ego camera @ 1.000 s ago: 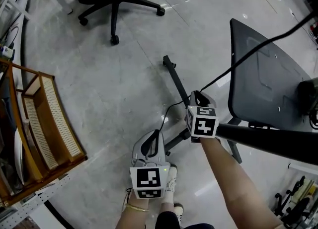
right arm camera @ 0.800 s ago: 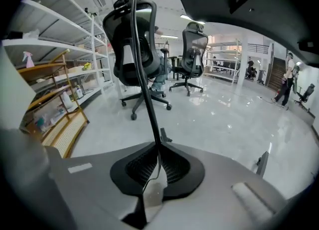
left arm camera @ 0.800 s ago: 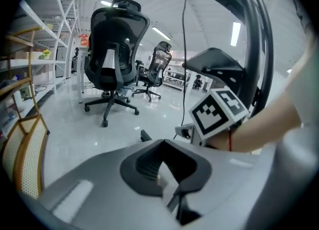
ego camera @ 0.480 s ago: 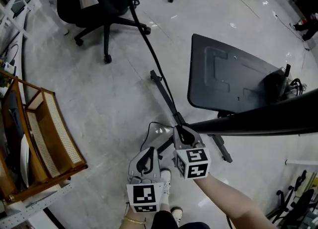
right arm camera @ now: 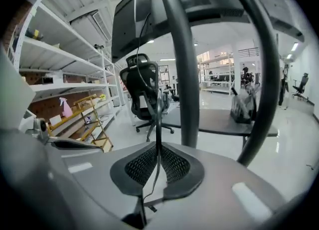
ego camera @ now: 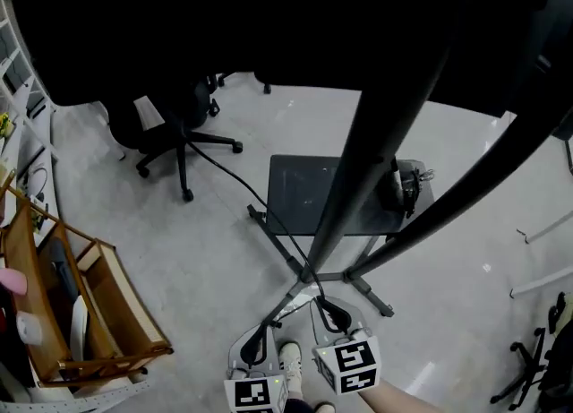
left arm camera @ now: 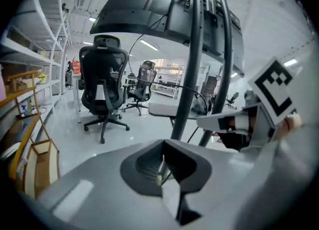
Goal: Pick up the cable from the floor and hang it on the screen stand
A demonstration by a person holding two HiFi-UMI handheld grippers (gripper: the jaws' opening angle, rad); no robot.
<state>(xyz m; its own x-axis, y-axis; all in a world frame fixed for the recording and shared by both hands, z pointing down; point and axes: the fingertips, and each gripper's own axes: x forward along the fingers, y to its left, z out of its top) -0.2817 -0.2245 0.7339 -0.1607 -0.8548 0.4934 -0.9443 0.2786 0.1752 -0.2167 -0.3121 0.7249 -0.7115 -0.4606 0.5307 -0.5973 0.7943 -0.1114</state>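
Down by the stand (right arm camera: 183,74), the right claw (right arm camera: 158,163) is clamped narrow on the thin black cable (right arm camera: 157,114), and the left claw (left arm camera: 162,171) looks pinched shut on another stretch. Beyond them it trails toward a chair (ego camera: 183,144). It looks light, limp and rubbery; I'd grip mid-length so a loop drapes over the smooth round tubes.

Glossy grey floor (ego camera: 206,250), black office chair (ego camera: 183,143)
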